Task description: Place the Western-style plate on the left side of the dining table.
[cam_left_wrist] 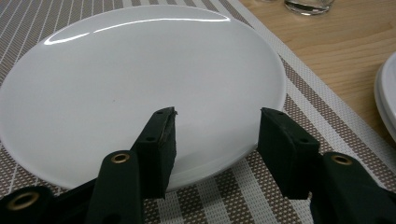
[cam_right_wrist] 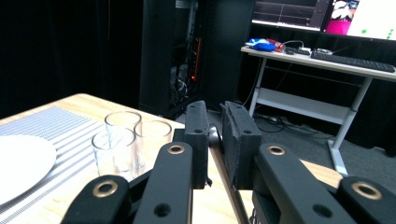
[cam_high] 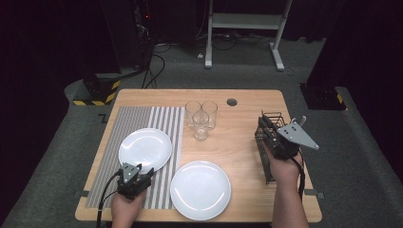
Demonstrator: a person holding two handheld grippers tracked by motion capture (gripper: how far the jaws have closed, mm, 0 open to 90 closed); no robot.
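Nearby, three glasses (cam_high: 201, 118) between plates, left claw (cam_left_wrist: 217, 140) wide over white plate (cam_left_wrist: 140, 84), right claw (cam_right_wrist: 215, 140) clamped on black wire rack (cam_high: 267, 142).

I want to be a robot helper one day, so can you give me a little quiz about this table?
1. How many glasses stand on the table?
2. True or false: the left gripper has its fingers clamped on a glass.
3. What is the right gripper gripping? A) a white plate B) the black wire rack C) a glass

Key:
1. Three, close together.
2. False. Its fingers stand open just over the edge of the white plate on the striped mat.
3. B. Its fingers are closed on a thin wire of the rack.
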